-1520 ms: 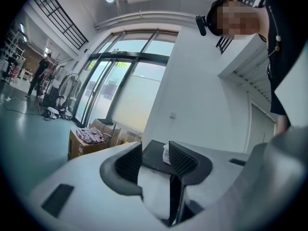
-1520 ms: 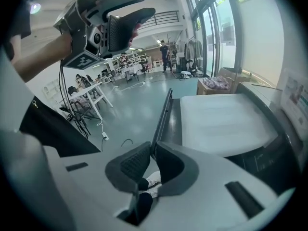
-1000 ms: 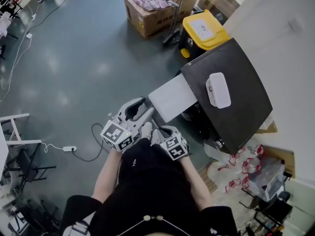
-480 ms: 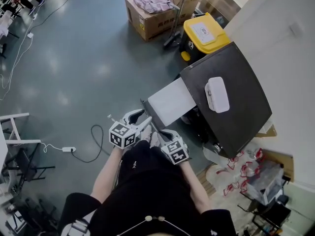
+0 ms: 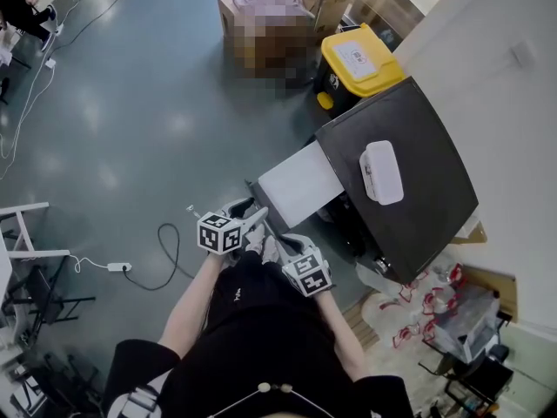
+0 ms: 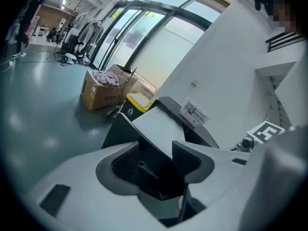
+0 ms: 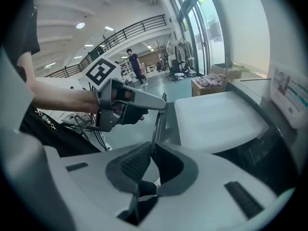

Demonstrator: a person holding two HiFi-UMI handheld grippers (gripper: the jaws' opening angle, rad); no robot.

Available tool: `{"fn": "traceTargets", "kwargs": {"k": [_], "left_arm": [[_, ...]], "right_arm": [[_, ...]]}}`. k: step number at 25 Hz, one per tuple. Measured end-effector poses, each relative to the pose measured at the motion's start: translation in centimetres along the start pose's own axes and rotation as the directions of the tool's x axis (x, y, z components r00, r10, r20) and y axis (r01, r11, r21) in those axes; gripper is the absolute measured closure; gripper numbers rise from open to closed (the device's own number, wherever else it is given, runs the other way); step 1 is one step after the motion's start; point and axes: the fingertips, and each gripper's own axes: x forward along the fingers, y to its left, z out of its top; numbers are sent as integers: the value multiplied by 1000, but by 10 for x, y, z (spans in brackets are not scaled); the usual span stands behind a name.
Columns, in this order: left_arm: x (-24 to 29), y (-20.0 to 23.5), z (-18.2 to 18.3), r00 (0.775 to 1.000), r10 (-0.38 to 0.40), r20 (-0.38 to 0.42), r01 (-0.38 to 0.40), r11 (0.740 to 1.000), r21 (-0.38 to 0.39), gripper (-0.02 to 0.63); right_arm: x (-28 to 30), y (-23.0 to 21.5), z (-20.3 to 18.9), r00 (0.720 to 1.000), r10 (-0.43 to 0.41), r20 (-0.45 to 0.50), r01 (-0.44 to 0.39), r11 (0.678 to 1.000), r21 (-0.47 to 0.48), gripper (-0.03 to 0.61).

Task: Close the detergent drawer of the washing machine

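The washing machine [image 5: 426, 181] has a dark top, and its detergent drawer [image 5: 300, 184] stands pulled out toward me, white on top with a dark front panel [image 6: 148, 170]. My left gripper [image 5: 246, 220] hangs just before that panel. Its jaws are opening, and the panel's upper corner shows in the gap [image 6: 158, 153] with the pads apart from it. My right gripper [image 5: 277, 244] sits lower right of it. In the right gripper view its jaws [image 7: 151, 150] are nearly closed on the panel's thin edge [image 7: 158, 124], which runs down between the pads.
A white box [image 5: 382, 172] lies on the machine's top. A yellow-lidded bin [image 5: 357, 55] stands behind the machine, and a cardboard box [image 5: 261, 24] further back. A power strip and cable [image 5: 117, 266] lie on the floor at my left. Bags and clutter [image 5: 435, 312] crowd the right.
My left gripper has sunk toward the drawer's front, rolled over, and its jaws have spread wider. The right gripper has stayed where it was.
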Motion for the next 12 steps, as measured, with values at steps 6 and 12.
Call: {"fn": "traceTargets", "kwargs": {"k": [6,12], "left_arm": [[3,-2,5,1000,-21,5,21,998,-66,408],[19,-7,10,999,-31,-18,30,998,-49,408]], "right_arm": [[-2,-7,-1,1000,-17,-6,17,1000,23,540],[-8,-25,5,998,-59,20,58,998,32,541]]}}
